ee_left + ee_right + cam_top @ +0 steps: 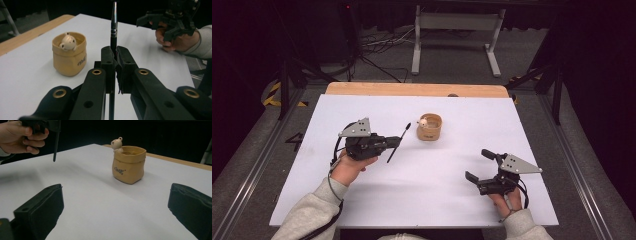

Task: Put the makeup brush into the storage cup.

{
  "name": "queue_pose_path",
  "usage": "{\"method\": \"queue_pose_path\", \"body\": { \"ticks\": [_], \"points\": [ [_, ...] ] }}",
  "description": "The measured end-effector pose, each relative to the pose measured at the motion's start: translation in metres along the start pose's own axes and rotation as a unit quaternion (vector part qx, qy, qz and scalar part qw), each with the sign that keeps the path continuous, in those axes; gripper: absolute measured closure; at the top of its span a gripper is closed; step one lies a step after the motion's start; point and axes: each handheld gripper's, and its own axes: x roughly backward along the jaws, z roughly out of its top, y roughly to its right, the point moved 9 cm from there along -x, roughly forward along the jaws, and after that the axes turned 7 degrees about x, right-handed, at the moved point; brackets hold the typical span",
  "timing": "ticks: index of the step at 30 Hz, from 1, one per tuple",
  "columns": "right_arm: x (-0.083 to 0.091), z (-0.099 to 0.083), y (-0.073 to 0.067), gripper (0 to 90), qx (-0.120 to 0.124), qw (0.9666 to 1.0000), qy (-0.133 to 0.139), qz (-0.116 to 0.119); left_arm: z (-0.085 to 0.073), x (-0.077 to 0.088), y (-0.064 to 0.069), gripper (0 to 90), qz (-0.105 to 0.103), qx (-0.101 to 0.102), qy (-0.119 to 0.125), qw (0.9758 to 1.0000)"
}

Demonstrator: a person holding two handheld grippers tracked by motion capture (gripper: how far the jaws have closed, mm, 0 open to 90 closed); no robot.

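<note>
Desk [422, 200] covered by white sheet, wooden edge along the far side; tan sack-shaped pot [429, 127] upright just above frame centre in the high view, small cream bear figure [424, 121] peeking over its rim. Left gripper [393, 143] left of centre, raised off the desk, jaws closed on a thin black brush [398, 142]; brush slants toward the pot, tip near it but apart; in the left gripper view the brush stands up between the clamped jaws, silver ferrule above them. Right gripper [477, 165] lower right of the frame, jaws wide apart and holding nothing; pot well ahead of them in the right gripper view.
</note>
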Motion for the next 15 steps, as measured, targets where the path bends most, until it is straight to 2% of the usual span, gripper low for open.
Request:
{"method": "queue_pose_path", "body": {
  "ticks": [5, 6, 10, 15],
  "points": [
    [0.0, 0.001, 0.0, 0.6, 0.0, 1.0, 0.002, 0.001, 0.007, 0.0, 0.003, 84.9, -0.007, 0.001, 0.032, 0.9995],
    [0.0, 0.001, 0.0, 0.6, 0.0, 1.0, 0.002, 0.001, 0.007, 0.0, 0.003, 84.9, -0.007, 0.001, 0.032, 0.9995],
    [0.0, 0.001, -0.001, 0.5, 0.003, 1.0, 0.0, 0.001, 0.012, 0.001, 0.005, 85.0, -0.012, 0.005, 0.061, 0.998],
    [-0.001, 0.001, -0.002, 0.5, 0.005, 1.0, 0.0, 0.0, 0.016, 0.0, 0.007, 84.9, -0.019, 0.007, 0.082, 0.9964]
  ]
}}
